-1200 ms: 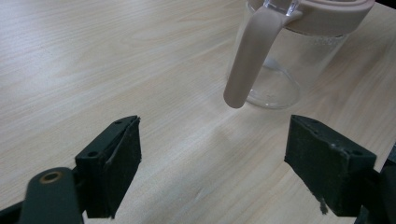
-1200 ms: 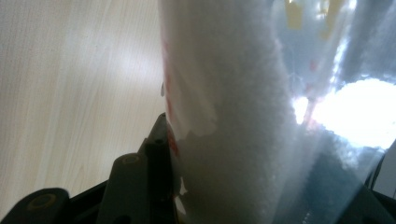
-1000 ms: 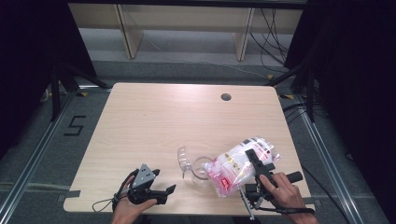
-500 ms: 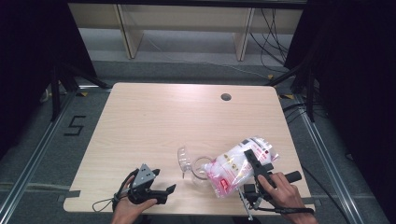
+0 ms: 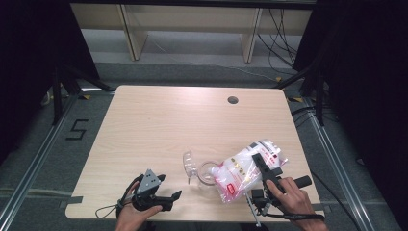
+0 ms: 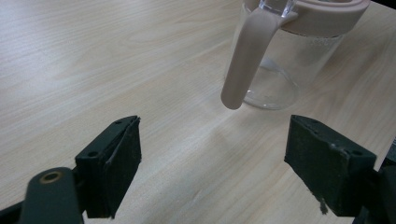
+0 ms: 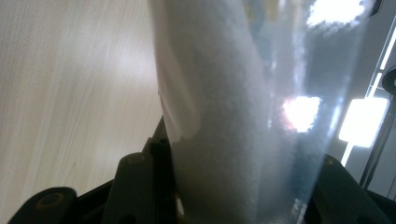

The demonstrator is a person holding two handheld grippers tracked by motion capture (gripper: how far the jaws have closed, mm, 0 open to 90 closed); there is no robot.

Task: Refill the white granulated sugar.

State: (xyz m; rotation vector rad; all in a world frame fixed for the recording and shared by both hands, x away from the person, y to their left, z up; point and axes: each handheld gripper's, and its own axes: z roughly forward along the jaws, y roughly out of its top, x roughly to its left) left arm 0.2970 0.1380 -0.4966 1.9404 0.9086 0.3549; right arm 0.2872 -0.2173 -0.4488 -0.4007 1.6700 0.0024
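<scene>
1. My right fingers (image 5: 262,163) are closed part way around a clear plastic bag of white grains (image 5: 243,168), pinching it between the two pads; from the right gripper view the bag (image 7: 224,121) presses so close to the camera that its print and its ends are cut off, and glare on the film blurs the right half; the jaws have just been closing slightly with the bag between them.
2. From the high view the bag lies tilted over the near right part of the table (image 5: 159,120), its lower end reaching over a clear glass jug (image 5: 204,171); whether bag and jug touch I cannot tell.
3. The jug is hard to make out from above because it is transparent; from the left gripper view its top is cut off by the frame; I see the jug (image 6: 280,74) upright with a pale pink rim and a pink handle (image 6: 243,60) hanging toward me.
4. My left fingers (image 5: 168,199) stand wide apart and hold nothing; they rest low over the near left table edge, pointing toward the jug, which is ahead and apart from them.
5. A small dark round hole (image 5: 233,100) sits in the far right of the table; a wooden shelf frame (image 5: 192,29) stands on the floor beyond.
</scene>
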